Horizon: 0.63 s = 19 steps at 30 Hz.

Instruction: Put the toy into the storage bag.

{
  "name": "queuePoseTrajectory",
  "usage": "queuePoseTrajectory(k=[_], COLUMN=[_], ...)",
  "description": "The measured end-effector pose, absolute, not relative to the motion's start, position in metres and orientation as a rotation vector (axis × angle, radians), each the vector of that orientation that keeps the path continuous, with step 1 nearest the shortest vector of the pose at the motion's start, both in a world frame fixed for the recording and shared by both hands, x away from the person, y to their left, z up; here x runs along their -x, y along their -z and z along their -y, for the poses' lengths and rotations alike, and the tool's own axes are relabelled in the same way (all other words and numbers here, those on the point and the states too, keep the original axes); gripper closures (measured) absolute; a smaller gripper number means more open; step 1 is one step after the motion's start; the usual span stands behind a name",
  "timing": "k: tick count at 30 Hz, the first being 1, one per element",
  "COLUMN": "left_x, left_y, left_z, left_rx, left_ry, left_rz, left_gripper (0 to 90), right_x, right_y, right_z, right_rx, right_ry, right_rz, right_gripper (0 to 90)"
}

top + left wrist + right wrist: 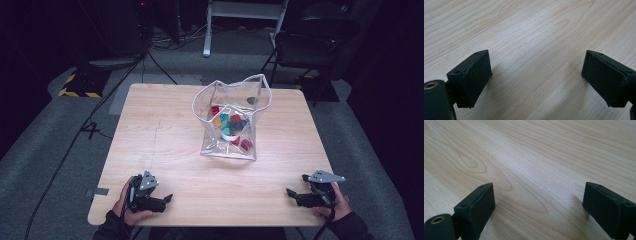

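Observation:
A clear plastic bag [231, 119] with a white rim stands open in the middle of the far half of the wooden table [165, 145]. Several coloured pieces, red, orange and teal, lie inside it. My left gripper [169, 198] rests at the table's near left edge, held by a hand, jaws pointing right. In the left gripper view its jaws stand wide apart over bare wood [536, 62], open and empty. My right gripper [290, 192] rests at the near right corner, pointing left. Its jaws stand wide apart over bare wood [539, 195], open with nothing between them.
A dark chair [310, 40] and a white frame [245, 15] stand on the floor beyond the table. Cables [90, 125] run across the grey floor at left. Bare wood lies between the grippers and the bag.

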<state>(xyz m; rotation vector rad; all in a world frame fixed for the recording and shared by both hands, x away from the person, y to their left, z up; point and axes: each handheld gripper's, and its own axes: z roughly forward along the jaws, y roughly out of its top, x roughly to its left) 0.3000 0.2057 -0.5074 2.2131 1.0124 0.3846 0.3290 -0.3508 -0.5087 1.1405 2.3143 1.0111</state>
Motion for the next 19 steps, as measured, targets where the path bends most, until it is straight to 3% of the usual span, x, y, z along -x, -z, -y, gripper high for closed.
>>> queuePoseTrajectory(k=[19], left_x=[-0.3014], left_y=[0.5075], left_z=[-0.2048], left_rx=[-2.209], left_ry=[-0.385], left_rz=[-1.020], left_gripper=[9.2], right_x=[-0.3290], right_y=[0.5087], right_z=[0.3508], right_rx=[-1.141], right_ry=[-1.011], right_rz=[-2.314], right_gripper=[11.1])
